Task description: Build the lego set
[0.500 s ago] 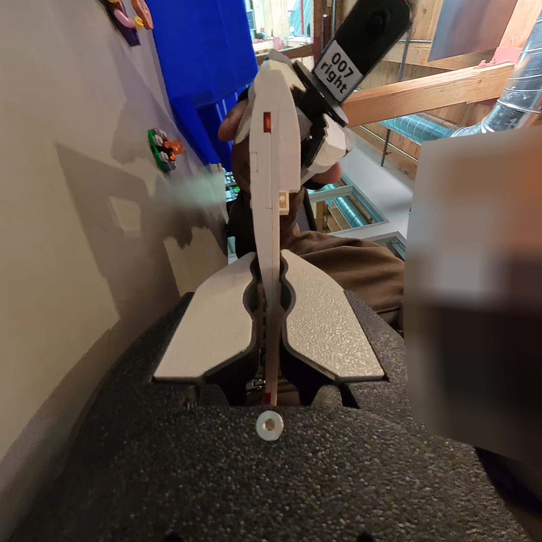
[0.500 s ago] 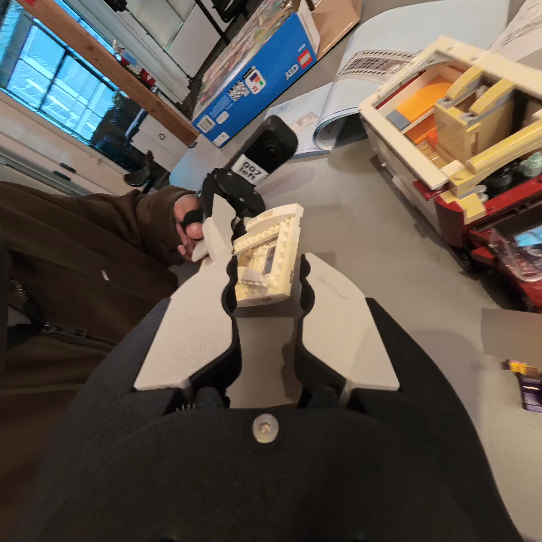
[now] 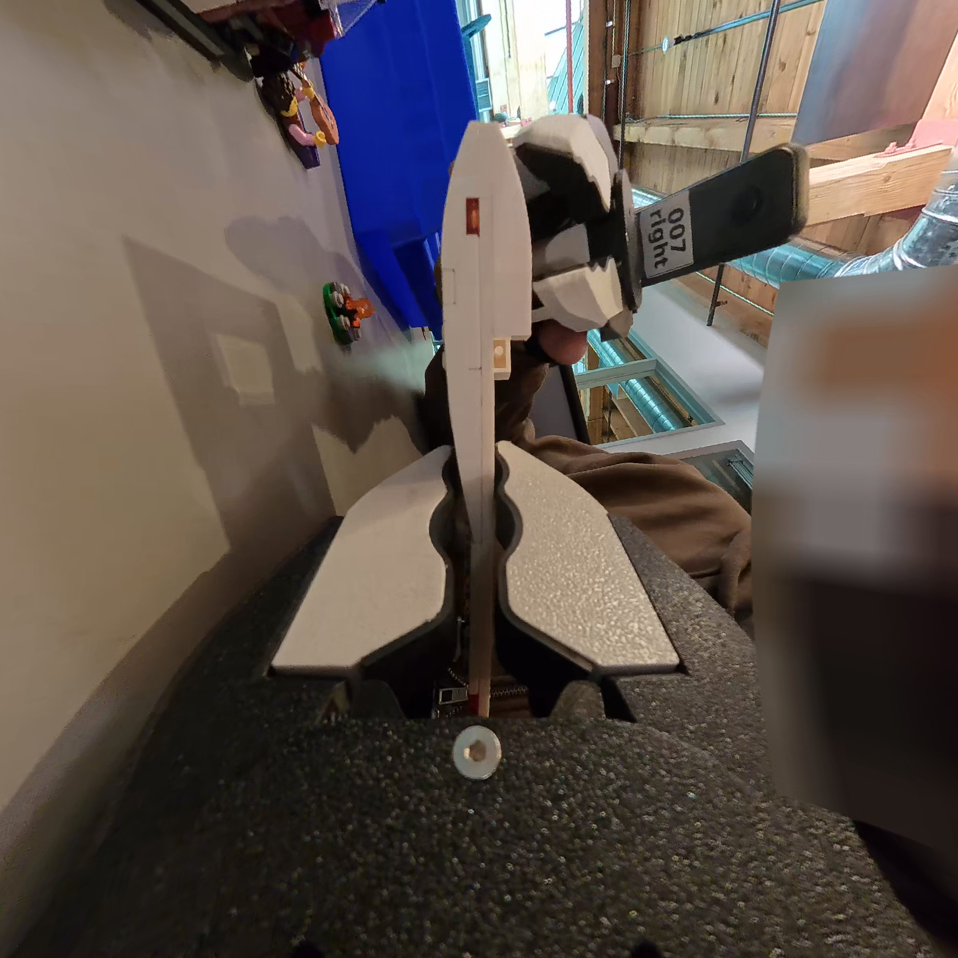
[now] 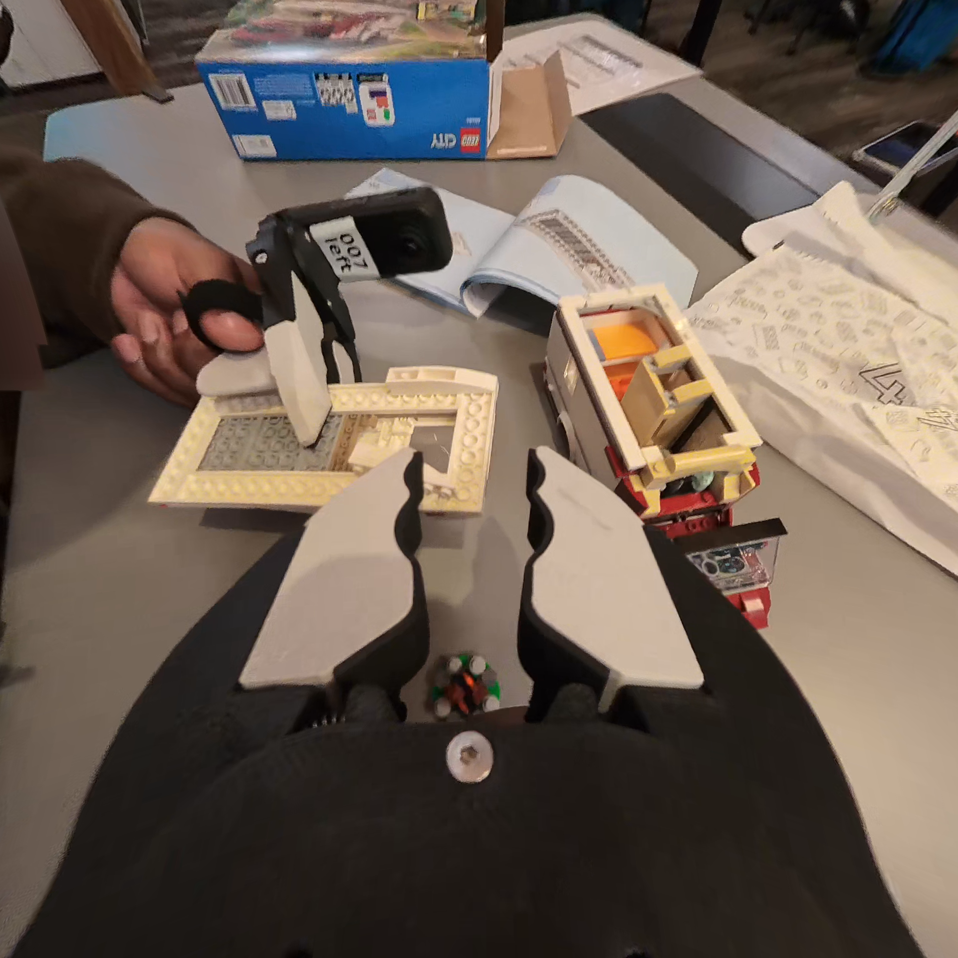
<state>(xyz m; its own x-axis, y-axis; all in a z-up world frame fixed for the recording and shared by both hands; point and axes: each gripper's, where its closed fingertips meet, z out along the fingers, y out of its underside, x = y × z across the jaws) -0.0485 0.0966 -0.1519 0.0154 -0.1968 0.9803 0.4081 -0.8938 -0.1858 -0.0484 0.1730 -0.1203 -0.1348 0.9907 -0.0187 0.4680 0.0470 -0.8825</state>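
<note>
Jaws of the left gripper (image 3: pixel 474 456) clamp the cream brick roof panel (image 4: pixel 332 446) edge-on, steadying it above the tabletop (image 4: pixel 155 596), while the right gripper (image 4: pixel 470 466) gapes empty beside it.

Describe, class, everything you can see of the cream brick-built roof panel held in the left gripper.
The roof panel is a flat rectangular frame of cream studded bricks, underside up, with a grey plate filling one end and a clear window at the other. The left gripper clamps its edge, holding it above the grey table. The right gripper hangs open beside it.
</note>
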